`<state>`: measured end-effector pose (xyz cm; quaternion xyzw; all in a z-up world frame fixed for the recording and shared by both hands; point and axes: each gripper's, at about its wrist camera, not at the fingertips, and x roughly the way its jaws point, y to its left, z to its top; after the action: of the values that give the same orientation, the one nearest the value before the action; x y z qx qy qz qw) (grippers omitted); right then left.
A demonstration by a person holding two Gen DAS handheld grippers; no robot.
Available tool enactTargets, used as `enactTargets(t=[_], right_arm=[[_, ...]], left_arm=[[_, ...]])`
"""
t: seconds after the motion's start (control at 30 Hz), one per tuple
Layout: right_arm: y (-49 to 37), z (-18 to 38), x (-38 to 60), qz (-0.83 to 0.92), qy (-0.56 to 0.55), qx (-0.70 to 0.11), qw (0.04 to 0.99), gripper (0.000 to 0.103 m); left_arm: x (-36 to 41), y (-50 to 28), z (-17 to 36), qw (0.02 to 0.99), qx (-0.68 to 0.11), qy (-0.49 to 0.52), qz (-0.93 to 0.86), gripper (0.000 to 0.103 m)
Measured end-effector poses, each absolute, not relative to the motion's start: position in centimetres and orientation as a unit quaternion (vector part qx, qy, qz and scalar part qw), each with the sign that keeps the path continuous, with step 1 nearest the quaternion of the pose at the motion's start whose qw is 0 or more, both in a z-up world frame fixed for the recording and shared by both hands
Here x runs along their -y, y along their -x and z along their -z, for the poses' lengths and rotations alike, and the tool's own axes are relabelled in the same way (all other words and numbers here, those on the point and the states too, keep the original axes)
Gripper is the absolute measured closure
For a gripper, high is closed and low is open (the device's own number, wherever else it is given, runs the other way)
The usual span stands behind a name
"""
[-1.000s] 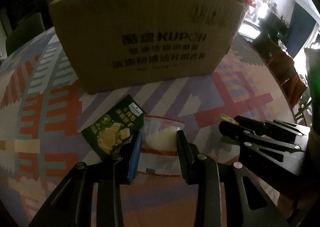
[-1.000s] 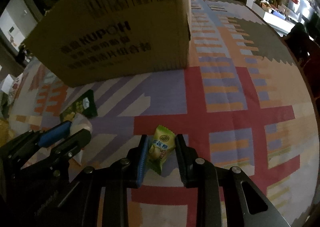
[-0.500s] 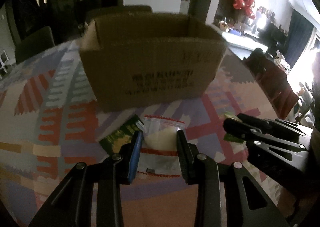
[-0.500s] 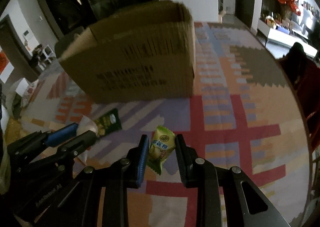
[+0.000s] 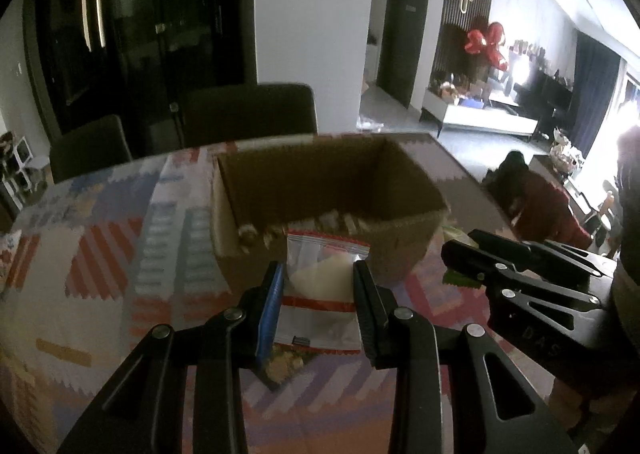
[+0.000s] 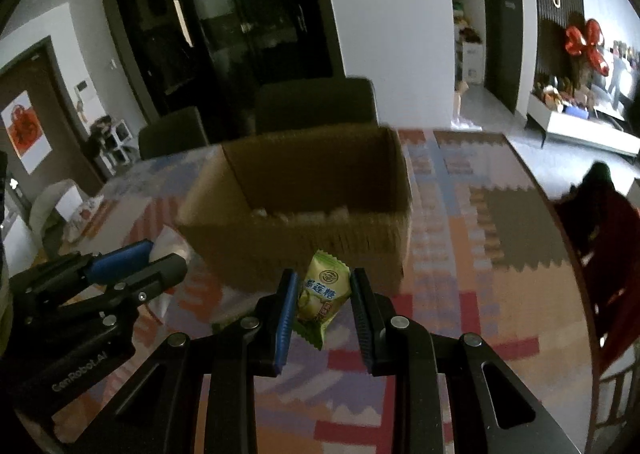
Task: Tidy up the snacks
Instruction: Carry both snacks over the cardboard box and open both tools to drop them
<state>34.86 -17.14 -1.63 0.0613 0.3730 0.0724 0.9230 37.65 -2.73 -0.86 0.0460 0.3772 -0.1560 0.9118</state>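
Observation:
My left gripper (image 5: 318, 286) is shut on a clear snack packet with red stripes (image 5: 320, 294) and holds it up in front of the open cardboard box (image 5: 320, 254). My right gripper (image 6: 323, 294) is shut on a green candy packet (image 6: 320, 300), also raised before the box (image 6: 304, 230). Several pale items lie in the box bottom (image 5: 312, 223). A dark green snack packet (image 5: 282, 368) lies on the table under the left gripper. Each gripper shows in the other's view: the right one at right (image 5: 460, 258), the left one at left (image 6: 160, 258).
The table has a patterned cloth (image 5: 100, 274). Dark chairs (image 5: 248, 113) stand behind the box. A dark red chair (image 6: 616, 254) is at the table's right edge.
Both grippers have risen with their packets. The box, seen from its side before, now shows its open top and inside. The dark green packet stays on the table.

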Motion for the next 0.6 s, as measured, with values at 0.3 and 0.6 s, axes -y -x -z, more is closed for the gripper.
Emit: enactTargets(t=[0.3, 0.6], right_arm=[[-38.2, -1.8, 16.1, -0.090, -0.039, -0.347, 0.933, 0.074], [-42.3, -1.6, 15.6, -0.087, -0.026, -0.366, 0.926, 0.074]], left_arm=[[2.8, -41.4, -1.2, 0.912, -0.376, -0.044, 0.159, 0.069], [2.8, -45.3, -1.0, 0.906, -0.388, -0.047, 0.166, 0.069]])
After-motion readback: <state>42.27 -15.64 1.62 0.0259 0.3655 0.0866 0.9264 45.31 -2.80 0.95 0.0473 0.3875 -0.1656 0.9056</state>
